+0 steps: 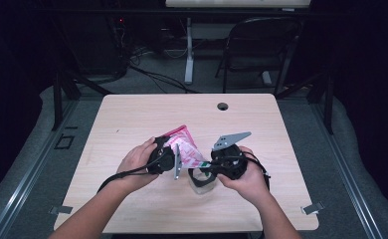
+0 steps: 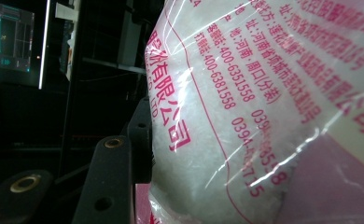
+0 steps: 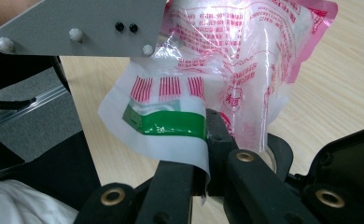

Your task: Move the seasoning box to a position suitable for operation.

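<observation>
Bag [image 1: 186,148] of white powder hung between your two grippers above the table's [image 1: 132,119] near middle.
Your right gripper [image 3: 207,140] had clamped shut on its torn top strip, seen close in its own view; your left gripper [image 2: 145,140] squeezed its bulging body. High view added one clear cup [image 1: 202,182] beneath.

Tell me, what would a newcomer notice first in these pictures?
A clear plastic bag with pink print, full of white powder, held above the middle of the wooden table. The left gripper squeezes its body; the right gripper pinches its white, green-striped edge.
</observation>
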`<state>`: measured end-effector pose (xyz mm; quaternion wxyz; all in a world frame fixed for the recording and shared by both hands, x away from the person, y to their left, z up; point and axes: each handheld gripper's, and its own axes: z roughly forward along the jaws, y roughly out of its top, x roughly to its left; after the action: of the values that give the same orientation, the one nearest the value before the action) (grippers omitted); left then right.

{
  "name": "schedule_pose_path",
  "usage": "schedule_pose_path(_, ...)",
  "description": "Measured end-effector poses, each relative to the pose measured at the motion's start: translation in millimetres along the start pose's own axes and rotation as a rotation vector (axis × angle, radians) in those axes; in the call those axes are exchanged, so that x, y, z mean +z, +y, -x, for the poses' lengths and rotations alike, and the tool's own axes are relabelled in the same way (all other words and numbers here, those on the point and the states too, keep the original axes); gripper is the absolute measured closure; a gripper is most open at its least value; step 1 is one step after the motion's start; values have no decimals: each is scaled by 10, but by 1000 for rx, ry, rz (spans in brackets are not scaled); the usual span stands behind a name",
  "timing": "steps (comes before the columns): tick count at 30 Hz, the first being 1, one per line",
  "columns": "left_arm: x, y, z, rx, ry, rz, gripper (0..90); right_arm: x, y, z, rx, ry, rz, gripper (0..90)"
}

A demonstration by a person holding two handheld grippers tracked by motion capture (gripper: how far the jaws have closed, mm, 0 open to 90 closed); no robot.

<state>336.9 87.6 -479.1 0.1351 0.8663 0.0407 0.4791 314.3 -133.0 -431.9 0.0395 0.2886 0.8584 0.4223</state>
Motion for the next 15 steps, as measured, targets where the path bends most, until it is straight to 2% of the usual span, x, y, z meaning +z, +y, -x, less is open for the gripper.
schedule_pose_path(9,-7,-6,12,26,2,-9,565,27,-6,0,-6,8,-22,900)
schedule_pose_path(15,-11,7,-9,61,2,-17,565,38,-12,12,1,14,-30,900)
